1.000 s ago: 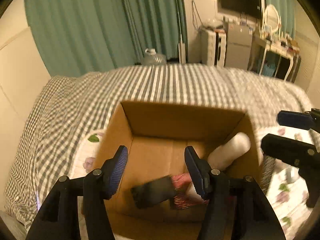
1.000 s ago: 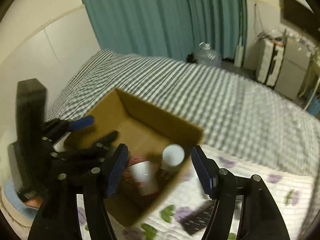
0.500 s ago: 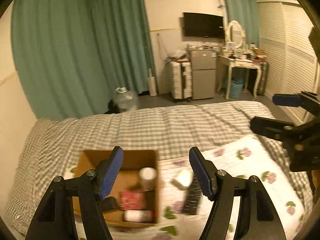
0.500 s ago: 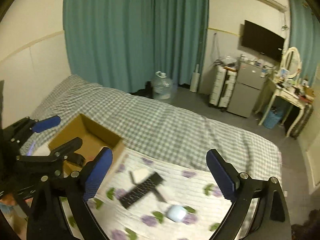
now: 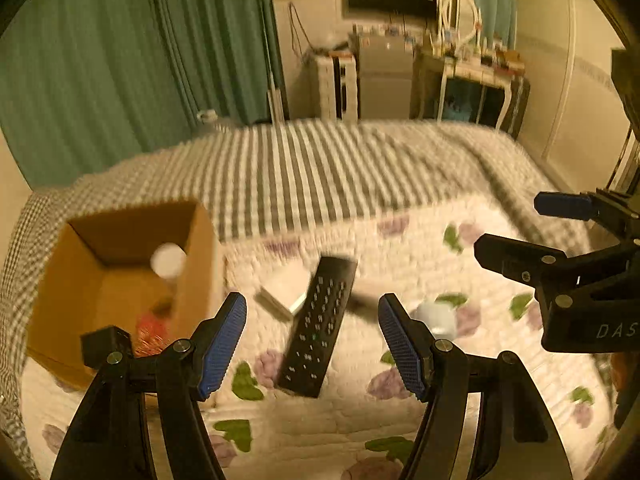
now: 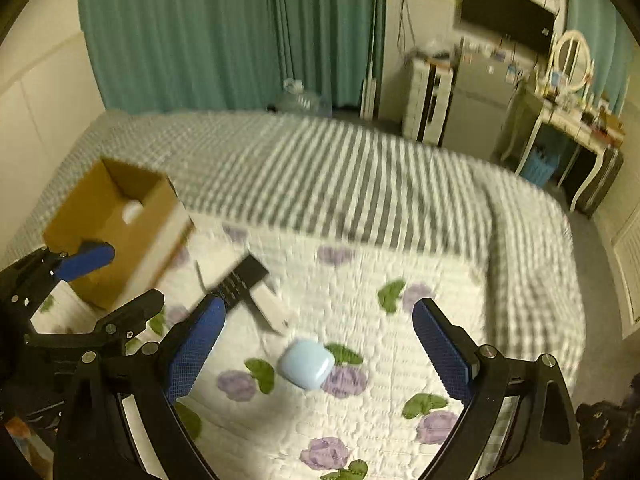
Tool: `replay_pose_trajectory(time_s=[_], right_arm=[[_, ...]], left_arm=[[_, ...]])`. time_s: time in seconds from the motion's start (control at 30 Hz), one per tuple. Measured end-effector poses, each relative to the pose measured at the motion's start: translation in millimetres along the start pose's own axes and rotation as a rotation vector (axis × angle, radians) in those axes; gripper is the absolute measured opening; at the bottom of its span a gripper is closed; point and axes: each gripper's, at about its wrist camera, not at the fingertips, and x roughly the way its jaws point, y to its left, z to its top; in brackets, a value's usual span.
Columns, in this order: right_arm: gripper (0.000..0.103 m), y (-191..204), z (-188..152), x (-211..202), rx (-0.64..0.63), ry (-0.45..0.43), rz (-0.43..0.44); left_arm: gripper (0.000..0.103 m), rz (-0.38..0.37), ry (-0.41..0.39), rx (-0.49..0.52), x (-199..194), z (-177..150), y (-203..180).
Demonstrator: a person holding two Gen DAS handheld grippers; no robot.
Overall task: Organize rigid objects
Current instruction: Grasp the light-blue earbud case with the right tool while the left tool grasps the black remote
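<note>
A black remote control (image 5: 318,322) lies on the flowered quilt (image 5: 400,408), partly over a white flat box (image 5: 282,288). My left gripper (image 5: 312,344) is open and empty, hovering above the remote. A pale blue case (image 6: 306,363) lies on the quilt (image 6: 360,412) under my right gripper (image 6: 320,354), which is open and empty; the case also shows in the left wrist view (image 5: 434,316). The remote (image 6: 240,278) lies to the left in the right wrist view. An open cardboard box (image 5: 116,280) at the left holds a white bottle (image 5: 168,260) and a red item (image 5: 150,330).
The bed has a grey checked cover (image 5: 304,172) behind the quilt. Green curtains (image 6: 224,32), a small fridge (image 6: 476,100) and a dressing table (image 6: 560,112) stand beyond the bed. The cardboard box (image 6: 116,224) stands at the quilt's left edge.
Both grippers rose out of and away from the cardboard box, then swung right and dropped lower over the quilt. The left now hovers over the remote, the right over the blue case.
</note>
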Motion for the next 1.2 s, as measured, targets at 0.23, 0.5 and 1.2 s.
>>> replay_pose_trajectory(time_s=[0.23, 0.5, 1.2], right_arm=[[0.09, -15, -27, 57, -0.013, 0.083, 0.012], [0.083, -8, -55, 99, -0.067, 0.19, 0.075], [0.058, -4, -68, 105, -0.066, 0.245, 0.097]], left_arm=[[0.071, 0.019, 0.09, 0.04, 53, -28, -12], [0.071, 0.041, 0.141, 0.017, 83, -37, -2], [0.069, -0.037, 0.283, -0.002, 130, -24, 5]])
